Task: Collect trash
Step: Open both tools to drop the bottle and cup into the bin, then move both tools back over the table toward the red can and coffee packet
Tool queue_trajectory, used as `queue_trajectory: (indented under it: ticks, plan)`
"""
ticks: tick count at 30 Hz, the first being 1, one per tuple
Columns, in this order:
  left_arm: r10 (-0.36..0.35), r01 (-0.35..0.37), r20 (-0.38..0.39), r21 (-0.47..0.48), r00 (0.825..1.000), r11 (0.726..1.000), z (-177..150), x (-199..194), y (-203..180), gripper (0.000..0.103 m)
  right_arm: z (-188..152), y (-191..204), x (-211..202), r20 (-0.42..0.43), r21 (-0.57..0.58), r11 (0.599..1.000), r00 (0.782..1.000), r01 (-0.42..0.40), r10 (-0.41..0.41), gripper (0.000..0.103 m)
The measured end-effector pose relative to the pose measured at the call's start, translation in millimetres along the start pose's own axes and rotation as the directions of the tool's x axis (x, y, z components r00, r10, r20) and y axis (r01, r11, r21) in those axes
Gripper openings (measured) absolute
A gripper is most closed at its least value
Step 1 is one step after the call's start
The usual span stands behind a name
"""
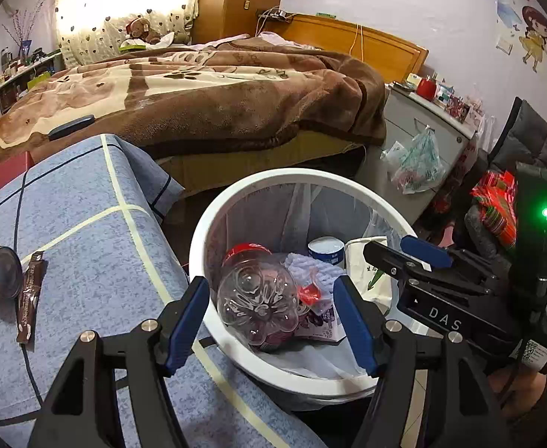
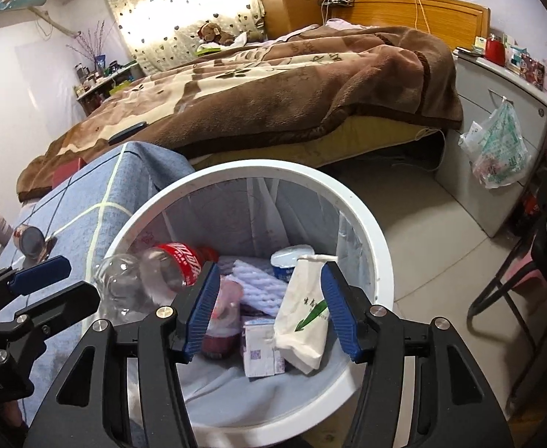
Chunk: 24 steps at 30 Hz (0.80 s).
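Now | both hand-held grippers agape, empty | above bin rim

Sharp, fisheye-bent frames with dark corners; blown-out daylight glare through the curtain.

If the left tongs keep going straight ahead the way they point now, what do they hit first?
Most likely the clear plastic bottle lying in the white bin; it sits right between the open left tongs. Depth is hard to judge through the fisheye.

Bottle lies in bin, right of table.
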<state>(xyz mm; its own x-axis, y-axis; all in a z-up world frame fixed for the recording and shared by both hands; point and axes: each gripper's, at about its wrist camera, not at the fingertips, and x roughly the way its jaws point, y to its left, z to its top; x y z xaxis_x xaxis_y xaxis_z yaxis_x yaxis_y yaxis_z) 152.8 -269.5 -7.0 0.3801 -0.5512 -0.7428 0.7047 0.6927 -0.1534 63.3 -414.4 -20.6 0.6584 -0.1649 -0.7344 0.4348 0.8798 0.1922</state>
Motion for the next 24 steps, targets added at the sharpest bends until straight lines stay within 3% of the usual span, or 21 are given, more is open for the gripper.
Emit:
queue_trajectory:
  ticks: [12,24]
  plan:
    - [0.025,-0.024,0.044,-0.029,0.999,0.999,-6.4,-28.7,11.9,0.071,0.0,13.5,-14.3,0.033,-0.006,1.000,0.999,-0.028,0.028,0.058]
    - [0.102,-0.095,0.095,-0.072,0.990,0.993,-21.6,-64.9,40.2,0.071,-1.6,46.8,-26.9,0.067,-0.052,0.996,0.995,-0.069,0.073,0.058]
